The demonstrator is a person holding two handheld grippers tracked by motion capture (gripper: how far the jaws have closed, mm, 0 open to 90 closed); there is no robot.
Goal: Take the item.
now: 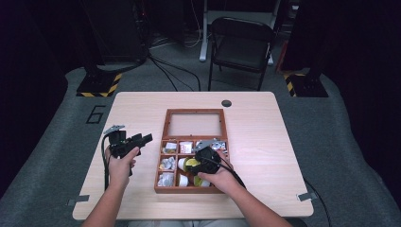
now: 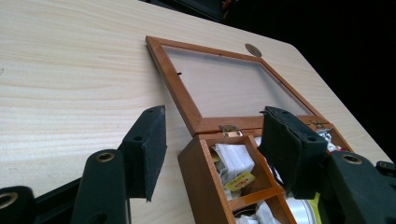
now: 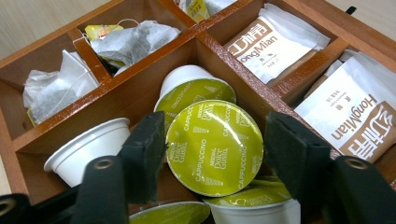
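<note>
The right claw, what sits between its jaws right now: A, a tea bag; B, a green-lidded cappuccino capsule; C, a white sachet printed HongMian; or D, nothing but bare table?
B: in the right gripper view the right claw has its jaws on either side of a cappuccino capsule with a green foil lid, lying in a compartment of the wooden box.

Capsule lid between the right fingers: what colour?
Olive-green foil with white lettering on the capsule lid, clearest in the right gripper view.
</note>
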